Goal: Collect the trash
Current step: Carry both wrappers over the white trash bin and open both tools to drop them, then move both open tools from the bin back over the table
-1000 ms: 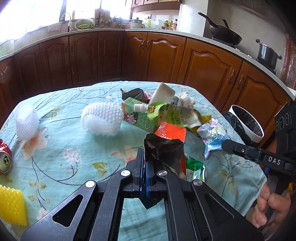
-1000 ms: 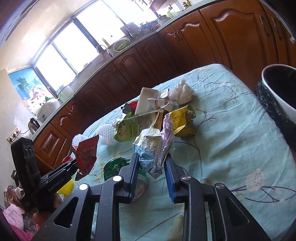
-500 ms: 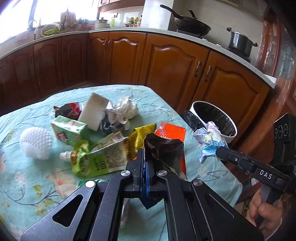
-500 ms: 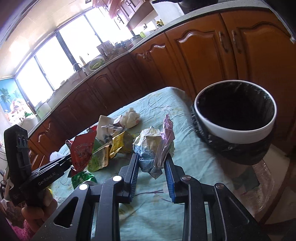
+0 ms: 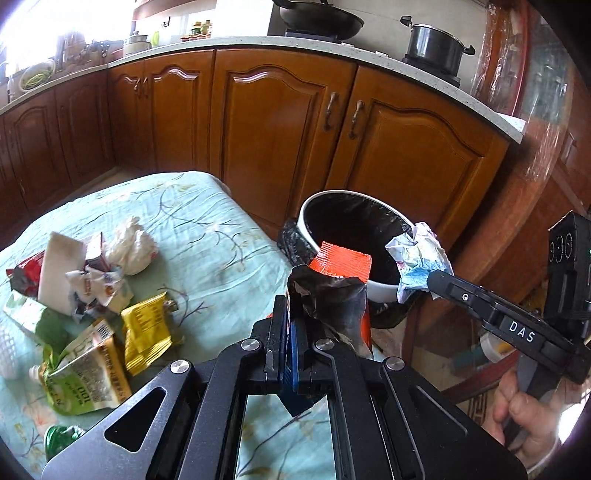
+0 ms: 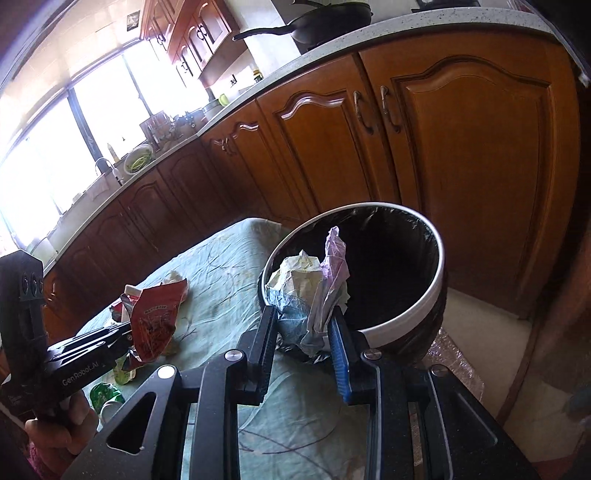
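Our right tool pinches a crumpled white-and-blue paper wad over the white round black-lined bin; our left tool pinches a torn red foil wrapper beside its rim.

A trash bin stood on the floor just beyond the table's far right corner, in front of a run of cabinets. Over the bin's near rim, the right gripper held a crumpled paper wad. To its left, above the table edge, the left gripper held a torn snack wrapper. Behind and left of it, loose packets and crumpled tissue lay heaped on the tablecloth. On the counter above the cabinets sat a wok and, to its right, a pot.
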The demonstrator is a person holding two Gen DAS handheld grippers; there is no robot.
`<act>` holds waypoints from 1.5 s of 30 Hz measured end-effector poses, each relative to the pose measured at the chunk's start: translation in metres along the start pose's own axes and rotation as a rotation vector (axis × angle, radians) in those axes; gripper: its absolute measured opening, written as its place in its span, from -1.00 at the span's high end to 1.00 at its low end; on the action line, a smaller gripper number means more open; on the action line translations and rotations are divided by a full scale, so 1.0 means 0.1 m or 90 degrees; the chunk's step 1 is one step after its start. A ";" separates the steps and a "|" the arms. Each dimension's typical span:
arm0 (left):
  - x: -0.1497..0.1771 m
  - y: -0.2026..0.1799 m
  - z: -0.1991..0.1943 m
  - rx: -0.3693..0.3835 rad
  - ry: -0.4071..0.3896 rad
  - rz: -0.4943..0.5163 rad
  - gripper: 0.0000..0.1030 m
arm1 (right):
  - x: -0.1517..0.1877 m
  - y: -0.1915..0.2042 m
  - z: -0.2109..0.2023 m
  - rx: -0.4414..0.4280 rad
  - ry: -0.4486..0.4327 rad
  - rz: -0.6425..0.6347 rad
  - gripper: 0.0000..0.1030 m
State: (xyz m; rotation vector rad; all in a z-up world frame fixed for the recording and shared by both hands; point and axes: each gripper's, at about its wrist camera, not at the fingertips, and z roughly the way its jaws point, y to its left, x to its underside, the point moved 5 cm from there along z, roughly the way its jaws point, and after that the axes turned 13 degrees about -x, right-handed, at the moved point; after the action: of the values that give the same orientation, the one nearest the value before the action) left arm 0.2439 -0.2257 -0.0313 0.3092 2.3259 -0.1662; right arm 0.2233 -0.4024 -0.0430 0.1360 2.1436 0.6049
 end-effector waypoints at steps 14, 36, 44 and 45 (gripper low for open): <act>-0.58 -0.73 0.65 0.035 0.047 0.062 0.98 | -0.32 -0.35 0.23 0.059 0.038 -0.010 0.44; -0.51 -0.52 0.65 0.041 0.053 0.015 -0.27 | -0.20 -0.30 0.10 0.003 -0.009 0.046 -0.62; -0.13 0.06 0.10 0.009 0.020 -0.039 -0.29 | 0.08 0.16 0.15 -0.060 -0.005 0.048 -0.63; -0.08 0.15 0.05 0.004 0.020 -0.046 -0.29 | 0.11 0.21 0.17 -0.067 -0.001 0.048 -0.63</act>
State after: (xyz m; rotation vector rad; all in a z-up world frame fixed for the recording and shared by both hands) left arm 0.2562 -0.2140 -0.0293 0.2329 2.3686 -0.2051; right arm 0.2277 -0.3744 -0.0499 0.1606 2.1083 0.7596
